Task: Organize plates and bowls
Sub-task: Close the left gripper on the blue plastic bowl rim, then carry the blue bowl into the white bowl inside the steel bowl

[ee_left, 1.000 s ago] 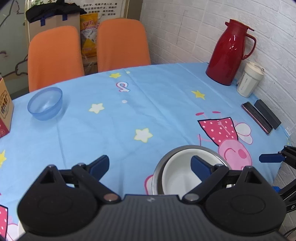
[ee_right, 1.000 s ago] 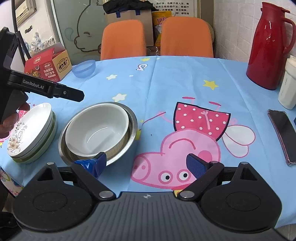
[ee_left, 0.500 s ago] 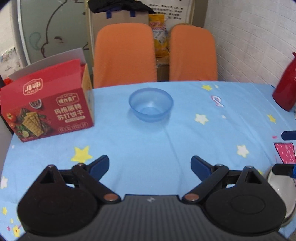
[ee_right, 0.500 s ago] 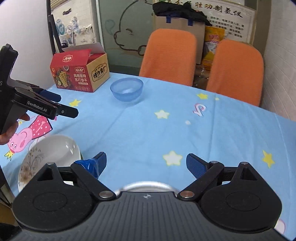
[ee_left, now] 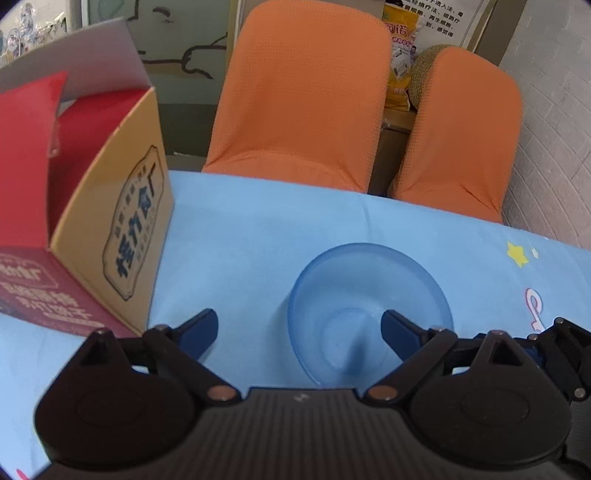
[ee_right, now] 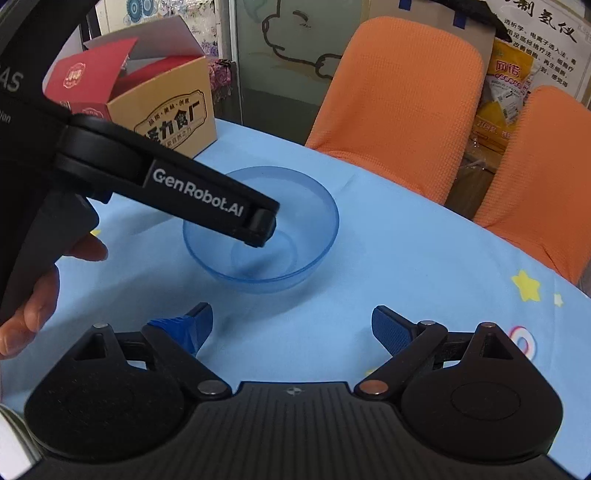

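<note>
We're reading "GenRobot.AI" in white on the black finger of the left claw (ee_right: 258,225), seen from the right cam. That finger is reaching over the blue bowl (ee_right: 275,236), tip sitting inside the rim; can't tell if it's touching the bowl wall. From the left cam, the left claw (ee_left: 299,328) is spread wide w/ the near rim of the bowl (ee_left: 369,314) between its fingers: right tip over the inside, left tip outside over the cloth. Nothing is being pinched.

The right claw (ee_right: 291,323) is also spread wide, holding nothing, hovering over the cloth just short of the bowl.

The red and tan cardboard box (ee_left: 92,221) is standing left of the bowl, near but apart, flaps open. Its tan side is carrying a dark badge w/ Chinese characters; we can't read them surely at this res. A round logo is showing on the red flap (ee_right: 77,77), too small to read.

The bowl is sitting upright on the table's light blue cloth (ee_left: 240,240), printed w/ yellow stars (ee_right: 528,284). Two orange chairs (ee_left: 303,92) are standing behind the table. A yellow packet (ee_right: 506,85) w/ red writing and a white notice w/ Chinese text (ee_right: 550,26) are showing behind the chairs, and a cartoon outline on the glass panel (ee_right: 291,40). Pale brick wall (ee_left: 554,110) at right.
</note>
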### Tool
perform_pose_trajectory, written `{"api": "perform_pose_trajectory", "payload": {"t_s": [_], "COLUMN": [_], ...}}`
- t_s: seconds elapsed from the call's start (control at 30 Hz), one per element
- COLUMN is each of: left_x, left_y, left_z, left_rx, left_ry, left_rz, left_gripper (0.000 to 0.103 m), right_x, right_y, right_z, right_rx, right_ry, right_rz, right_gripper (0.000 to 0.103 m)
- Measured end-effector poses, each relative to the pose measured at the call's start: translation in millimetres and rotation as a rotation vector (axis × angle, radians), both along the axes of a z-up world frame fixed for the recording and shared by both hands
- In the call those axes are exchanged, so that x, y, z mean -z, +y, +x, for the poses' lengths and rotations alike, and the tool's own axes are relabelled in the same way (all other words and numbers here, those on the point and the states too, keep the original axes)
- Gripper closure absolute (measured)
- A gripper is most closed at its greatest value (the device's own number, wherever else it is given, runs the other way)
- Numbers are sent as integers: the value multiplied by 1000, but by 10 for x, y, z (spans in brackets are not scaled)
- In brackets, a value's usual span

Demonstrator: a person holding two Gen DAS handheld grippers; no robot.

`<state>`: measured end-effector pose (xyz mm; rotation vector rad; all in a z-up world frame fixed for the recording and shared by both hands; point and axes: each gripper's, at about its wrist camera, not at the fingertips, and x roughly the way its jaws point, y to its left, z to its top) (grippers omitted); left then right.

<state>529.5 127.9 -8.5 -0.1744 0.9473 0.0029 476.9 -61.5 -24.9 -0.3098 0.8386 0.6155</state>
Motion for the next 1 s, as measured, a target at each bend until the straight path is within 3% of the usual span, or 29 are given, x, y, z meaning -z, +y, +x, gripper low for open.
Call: {"api": "perform_pose_trajectory", "payload": {"t_s": [0.2,0.33,0.37,0.5,0.53,0.63,1.0], "left_x": [76,86,84,37,22,-45,-485], "left_y": [-38,-92,-102,-181,-193,-200,-507], "left_z": [131,128,120,73,56,-26,-546], "left_rx": [18,34,35,83,96,116,192], "left_ry": [2,-15,-17,-27,-19,-34,-87], "left_rz": [-15,17,24,61,48,43,-26], "left_gripper": [9,9,13,61,63,64,64], "right_x": [104,131,130,130,120,50,-412], "right_y": [71,106,118,240,266,290,-122], "right_z": [145,166,166,186,166,46,-429], "right_rx": [-14,-22,-25,-31,-43,-71,-48], "right_ry": [2,-34,-40,-79,-90,-145,-177], "right_rz": [24,62,66,70,68,45,66], "right_gripper": [23,23,24,31,34,35,35]}}
